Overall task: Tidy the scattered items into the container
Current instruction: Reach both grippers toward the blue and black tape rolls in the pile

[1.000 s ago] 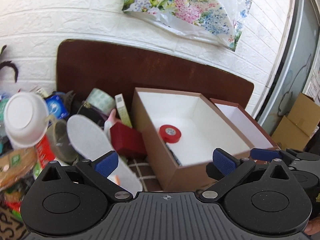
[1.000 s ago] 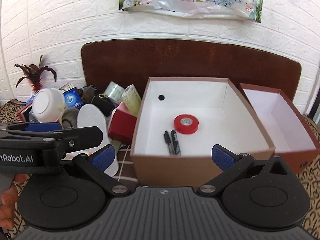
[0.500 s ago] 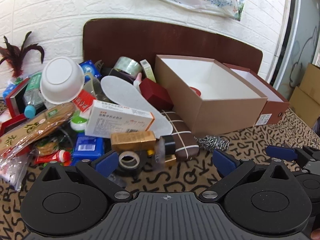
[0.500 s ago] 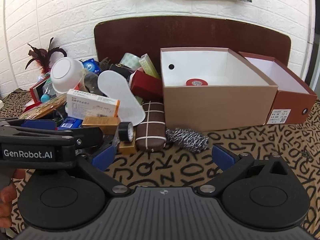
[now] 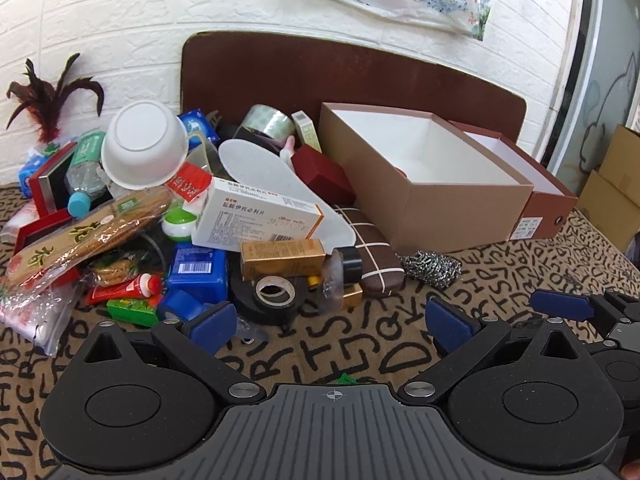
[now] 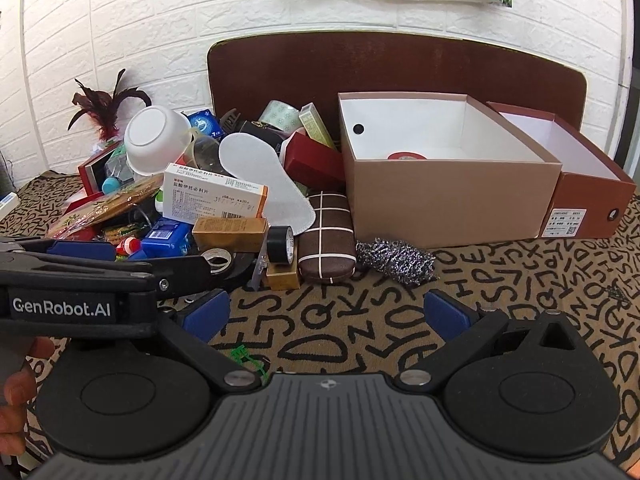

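**Grippers pulled back from the box, pile faced again**

Grippers are now held low over the patterned cloth (image 5: 360, 344), both empty with fingers spread wide: the left gripper (image 5: 332, 322) and the right gripper (image 6: 326, 314) side by side, the left one's arm crossing the right view's lower left. A second ago both were held high over the open box, looking down into it; since then they have been drawn back and lowered, so the box (image 6: 452, 200) is seen from the side and the heap of clutter fills the left half of each view.

Nearest the left gripper lies a black tape roll (image 5: 274, 294), just beyond its left finger. Behind it are stacked a gold carton (image 5: 282, 258), a white medicine box (image 5: 260, 216), a shoe insole (image 5: 280, 188) and an upturned white bowl (image 5: 144, 144). A checked brown case (image 6: 326, 236) and a steel scourer (image 6: 394, 262) lie near the box's front wall.

Inside the box only a red tape roll (image 6: 406, 155) shows above the rim. Most items remain outside, so the tidying is judged barely begun, and a fresh pick appears to be in preparation.
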`<state>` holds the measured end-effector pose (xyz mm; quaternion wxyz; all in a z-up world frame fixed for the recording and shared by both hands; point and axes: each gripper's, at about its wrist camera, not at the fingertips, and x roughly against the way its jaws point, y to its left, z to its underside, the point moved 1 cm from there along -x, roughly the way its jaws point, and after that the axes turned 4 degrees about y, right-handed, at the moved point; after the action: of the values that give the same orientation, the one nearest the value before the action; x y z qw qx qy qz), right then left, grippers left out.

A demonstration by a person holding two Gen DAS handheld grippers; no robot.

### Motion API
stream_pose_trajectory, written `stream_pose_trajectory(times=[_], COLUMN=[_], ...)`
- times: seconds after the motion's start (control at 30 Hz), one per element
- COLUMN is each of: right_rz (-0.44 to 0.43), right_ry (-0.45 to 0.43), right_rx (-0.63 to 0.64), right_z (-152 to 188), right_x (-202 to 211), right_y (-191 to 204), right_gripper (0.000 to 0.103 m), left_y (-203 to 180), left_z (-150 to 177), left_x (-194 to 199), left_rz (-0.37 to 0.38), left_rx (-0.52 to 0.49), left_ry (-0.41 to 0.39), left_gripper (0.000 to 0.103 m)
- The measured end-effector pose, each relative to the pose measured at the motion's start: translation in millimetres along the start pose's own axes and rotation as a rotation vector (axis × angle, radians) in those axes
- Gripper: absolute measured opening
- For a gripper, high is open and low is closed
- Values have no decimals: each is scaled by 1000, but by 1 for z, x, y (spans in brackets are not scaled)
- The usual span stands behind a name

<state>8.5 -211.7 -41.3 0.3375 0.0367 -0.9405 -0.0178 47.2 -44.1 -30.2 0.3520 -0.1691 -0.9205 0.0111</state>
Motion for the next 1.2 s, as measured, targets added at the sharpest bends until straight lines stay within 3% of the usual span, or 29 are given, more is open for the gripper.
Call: stream_pose_trajectory(times=[0.53, 0.83, 0.93, 1.03, 1.1, 1.13, 1.2], right_rz=[-88, -140, -157, -208, -232, -240, -246], right_ry=[114, 151, 160, 162, 163, 160, 141], right_rx=[32, 68, 70, 93, 108, 112, 114], right_z=[11, 10, 8, 6, 3, 1, -5], right_x=[-45, -69, -77, -87, -93, -95, -98], right_y=[25, 38, 42, 52, 59, 62, 66], right_gripper=[103, 102, 96, 80, 68, 61, 57], left_y=[79, 114, 127, 129, 127, 126, 130], left_z=[26, 24, 19, 10, 5, 3, 0], left_x=[-18, -31, -31, -40, -49, -53, -60], left_rz=[-65, -30, -8, 24, 4, -16, -21], left_rx=[102, 164, 223, 264, 250, 247, 264], left_ry=[53, 77, 74, 72, 69, 70, 79], left_gripper=[103, 88, 84, 79, 77, 72, 62])
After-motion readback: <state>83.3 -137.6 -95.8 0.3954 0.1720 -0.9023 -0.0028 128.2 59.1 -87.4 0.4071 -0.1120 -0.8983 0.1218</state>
